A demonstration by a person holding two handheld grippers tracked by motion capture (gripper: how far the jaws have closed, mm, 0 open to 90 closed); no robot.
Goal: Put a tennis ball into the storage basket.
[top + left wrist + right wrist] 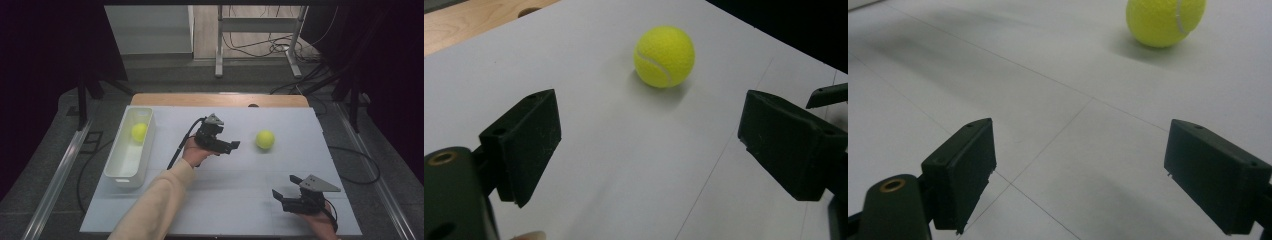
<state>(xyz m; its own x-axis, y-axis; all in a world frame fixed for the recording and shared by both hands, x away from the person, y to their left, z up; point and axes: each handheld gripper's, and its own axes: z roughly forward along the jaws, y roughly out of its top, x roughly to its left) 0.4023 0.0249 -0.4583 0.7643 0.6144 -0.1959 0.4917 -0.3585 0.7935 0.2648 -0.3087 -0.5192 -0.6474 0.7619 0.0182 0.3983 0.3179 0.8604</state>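
Gaping wide, left hand-held gripper (pixel 235 145) empty, near tennis ball (pixel 265 139).

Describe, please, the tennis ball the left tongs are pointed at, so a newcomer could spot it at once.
Start from the white board covering the table. The ball lies bare on it, right of centre, just beyond the open left tongs. Its twin sits inside the white bin at the left edge.

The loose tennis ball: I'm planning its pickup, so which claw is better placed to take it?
Probably left. The left claw is open, aimed at the tennis ball close by; the right claw sits farther off.
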